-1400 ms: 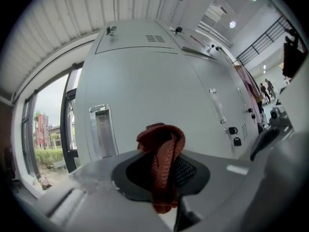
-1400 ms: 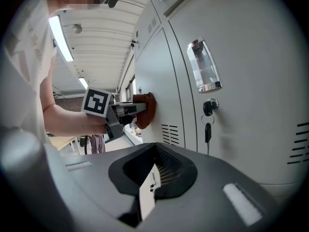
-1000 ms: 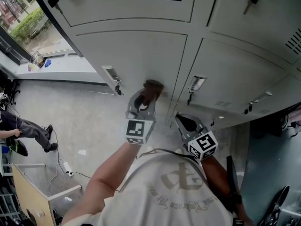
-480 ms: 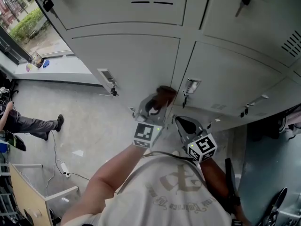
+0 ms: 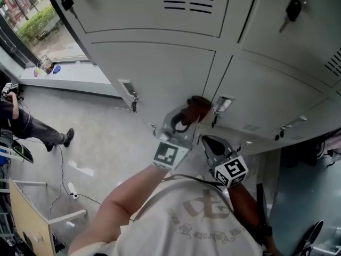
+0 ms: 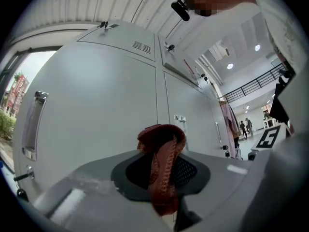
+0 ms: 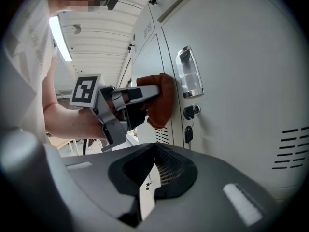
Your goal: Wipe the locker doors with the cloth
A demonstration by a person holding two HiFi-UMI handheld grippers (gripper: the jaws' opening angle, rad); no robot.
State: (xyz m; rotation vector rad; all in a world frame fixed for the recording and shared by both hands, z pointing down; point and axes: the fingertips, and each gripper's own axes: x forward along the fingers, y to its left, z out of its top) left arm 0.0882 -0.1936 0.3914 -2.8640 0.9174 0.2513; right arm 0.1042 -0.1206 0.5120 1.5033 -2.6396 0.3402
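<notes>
While left claw point(image 5: 186, 115) clamps red cloth point(image 5: 198, 105) — cloth bunched ahead of tips, pressed on locker door point(image 5: 154, 68) edge at frame centre, just left of neighbour's handle point(image 5: 222, 104) — right claw point(image 5: 211, 141) hangs lower, closed, empty. Next door lies frame-right; left claw nearer.

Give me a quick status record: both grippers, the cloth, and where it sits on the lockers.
left gripper: shut on cloth
cloth: reddish-brown, bunched, at the right edge of a lower door
door: grey, shut
handle: on the next door, just right of cloth
right gripper: shut, empty, clear of cloth
</notes>
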